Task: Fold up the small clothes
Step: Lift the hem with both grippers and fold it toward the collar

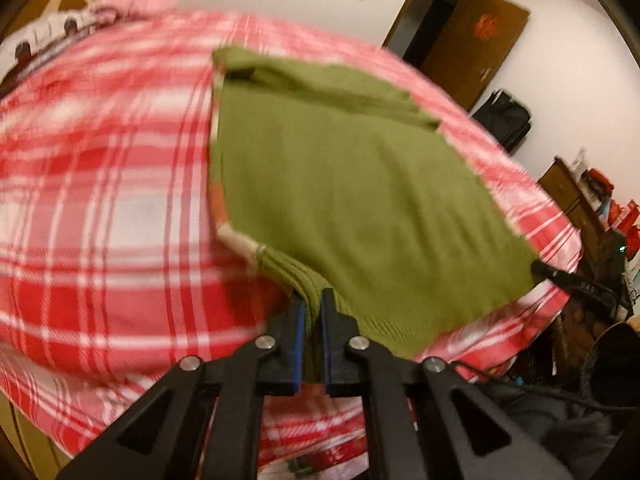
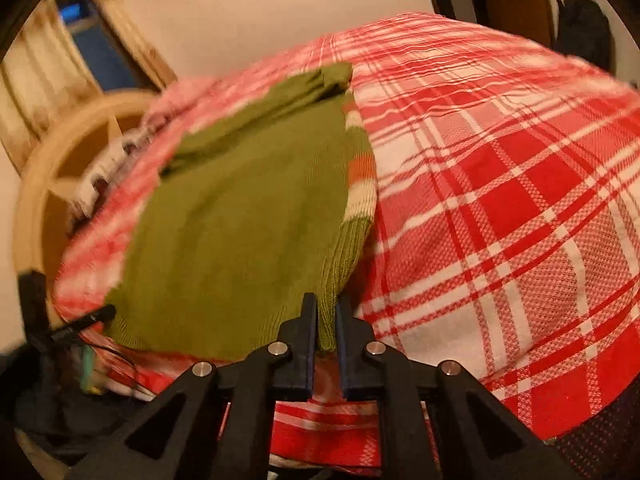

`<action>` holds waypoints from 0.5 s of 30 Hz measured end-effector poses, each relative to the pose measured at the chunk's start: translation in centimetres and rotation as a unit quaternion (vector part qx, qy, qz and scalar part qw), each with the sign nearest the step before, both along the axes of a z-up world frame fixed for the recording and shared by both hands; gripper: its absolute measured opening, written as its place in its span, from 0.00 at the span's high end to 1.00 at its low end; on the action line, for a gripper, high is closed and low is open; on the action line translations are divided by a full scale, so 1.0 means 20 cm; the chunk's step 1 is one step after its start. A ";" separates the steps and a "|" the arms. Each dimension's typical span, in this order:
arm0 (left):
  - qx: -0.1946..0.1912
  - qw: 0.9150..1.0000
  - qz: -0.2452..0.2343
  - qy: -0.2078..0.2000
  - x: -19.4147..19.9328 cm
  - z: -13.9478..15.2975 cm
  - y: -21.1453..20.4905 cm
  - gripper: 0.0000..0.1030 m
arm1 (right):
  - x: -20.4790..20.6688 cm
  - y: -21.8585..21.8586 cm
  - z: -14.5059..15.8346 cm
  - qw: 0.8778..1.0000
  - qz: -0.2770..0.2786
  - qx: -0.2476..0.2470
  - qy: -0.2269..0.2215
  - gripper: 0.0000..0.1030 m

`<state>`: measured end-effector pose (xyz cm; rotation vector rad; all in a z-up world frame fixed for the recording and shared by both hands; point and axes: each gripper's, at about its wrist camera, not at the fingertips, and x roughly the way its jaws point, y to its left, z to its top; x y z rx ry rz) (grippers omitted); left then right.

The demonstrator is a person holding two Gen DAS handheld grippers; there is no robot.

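Observation:
A small olive-green knit sweater [image 1: 360, 200] with orange and cream stripes on one sleeve lies spread on a red-and-white plaid bedcover [image 1: 100, 200]. My left gripper [image 1: 314, 300] is shut on the sweater's ribbed edge at its near left corner. In the right wrist view the sweater [image 2: 240, 220] lies left of centre on the bedcover [image 2: 500, 200], and my right gripper [image 2: 326, 308] is shut on its ribbed near right edge. The other gripper's tip shows at the sweater's far corner in each view.
A round wooden headboard [image 2: 48, 168] and a white patterned pillow [image 2: 112, 160] are at the bed's far end. A brown door [image 1: 476, 44], a black bag [image 1: 504, 120] and cluttered shelves [image 1: 600, 208] stand by the white wall.

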<state>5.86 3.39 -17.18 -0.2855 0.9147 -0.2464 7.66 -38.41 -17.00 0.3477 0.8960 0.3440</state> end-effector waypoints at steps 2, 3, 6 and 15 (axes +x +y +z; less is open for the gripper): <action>-0.005 1.000 0.001 -0.014 0.01 0.04 0.02 0.93 | 0.00 -0.02 0.02 1.000 -0.002 0.030 -0.006 0.93; -0.012 1.000 0.003 -0.017 0.01 0.05 0.04 0.93 | 0.00 -0.03 0.03 0.999 -0.002 0.045 -0.010 0.93; -0.036 0.999 0.010 -0.021 0.04 0.07 0.09 0.93 | 0.00 -0.04 0.07 0.997 -0.002 0.079 -0.023 0.93; -0.061 0.997 0.013 -0.051 0.19 0.16 0.13 0.93 | 0.16 -0.06 0.19 0.995 -0.024 0.087 -0.041 0.93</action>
